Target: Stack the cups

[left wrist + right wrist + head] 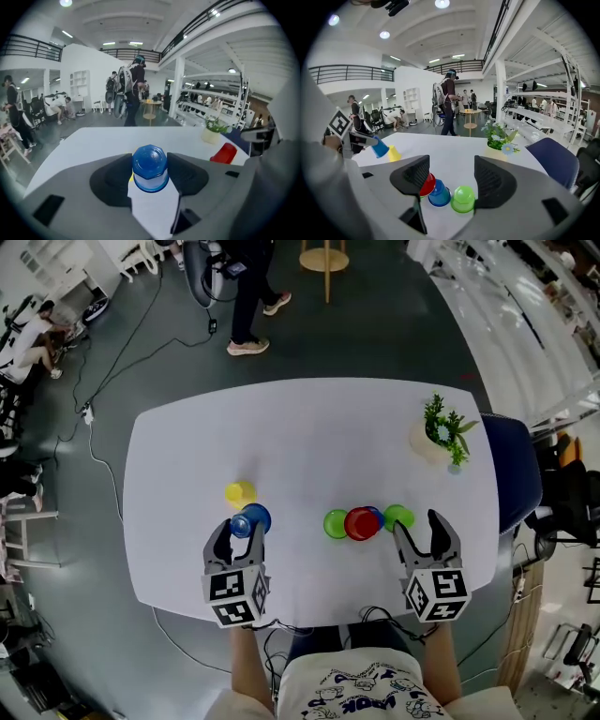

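- Nearest us, the left gripper (pixel 236 526) pinches an upturned blue cup (pixel 249 520) by its sides. We judge this is to drop it over the yellow cup (pixel 240 491) just beyond.
- The right gripper (pixel 427 526) hangs spread and empty just short of the row: left green cup (pixel 336 524), red cup (pixel 361 522), second blue cup (pixel 438 194) and right green cup (pixel 398 517). It is probably waiting.
- Only the right gripper view shows the held cup tilted clear of the white table (pixel 309 427). Only the head view shows the left green cup.
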`<state>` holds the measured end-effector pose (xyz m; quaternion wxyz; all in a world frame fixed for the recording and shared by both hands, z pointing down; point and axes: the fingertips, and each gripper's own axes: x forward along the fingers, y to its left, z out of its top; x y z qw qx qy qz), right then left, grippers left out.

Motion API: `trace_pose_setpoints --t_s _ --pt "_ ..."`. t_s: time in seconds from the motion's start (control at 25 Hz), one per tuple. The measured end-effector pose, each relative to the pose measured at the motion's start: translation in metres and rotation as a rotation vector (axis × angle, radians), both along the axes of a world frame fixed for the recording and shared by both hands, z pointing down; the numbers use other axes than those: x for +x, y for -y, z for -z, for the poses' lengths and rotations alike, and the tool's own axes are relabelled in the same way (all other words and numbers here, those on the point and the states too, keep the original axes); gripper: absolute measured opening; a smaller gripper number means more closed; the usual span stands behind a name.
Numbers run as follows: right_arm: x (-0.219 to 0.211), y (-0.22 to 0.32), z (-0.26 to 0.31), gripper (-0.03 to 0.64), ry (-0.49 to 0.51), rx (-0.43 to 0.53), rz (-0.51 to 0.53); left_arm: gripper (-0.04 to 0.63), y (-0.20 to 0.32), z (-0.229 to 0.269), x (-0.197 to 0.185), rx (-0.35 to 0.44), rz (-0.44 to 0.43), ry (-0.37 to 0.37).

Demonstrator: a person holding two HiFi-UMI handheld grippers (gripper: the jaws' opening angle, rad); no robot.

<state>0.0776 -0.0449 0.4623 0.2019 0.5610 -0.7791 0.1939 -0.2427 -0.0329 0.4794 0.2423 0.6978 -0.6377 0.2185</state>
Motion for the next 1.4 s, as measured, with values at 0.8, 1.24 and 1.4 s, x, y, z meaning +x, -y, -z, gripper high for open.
trace_pose_setpoints --t_s 0.8,1.24,1.4 --pt "0.097 -0.04 0.002 0.309 0.018 0.012 -0.197 0.242 -0.013 0.064 0.328 0.066 -0.795 0.051" --pt "0.129 -0.041 -0.022 0.307 0.03 -0.034 -0.237 0.242 0.003 0.003 0.345 -0.088 -0.687 0.198" --pt "0.131 -0.033 -0.025 0.307 0.036 -0.039 -0.227 0.243 0.007 -0.002 0.347 -0.102 -0.666 0.19"
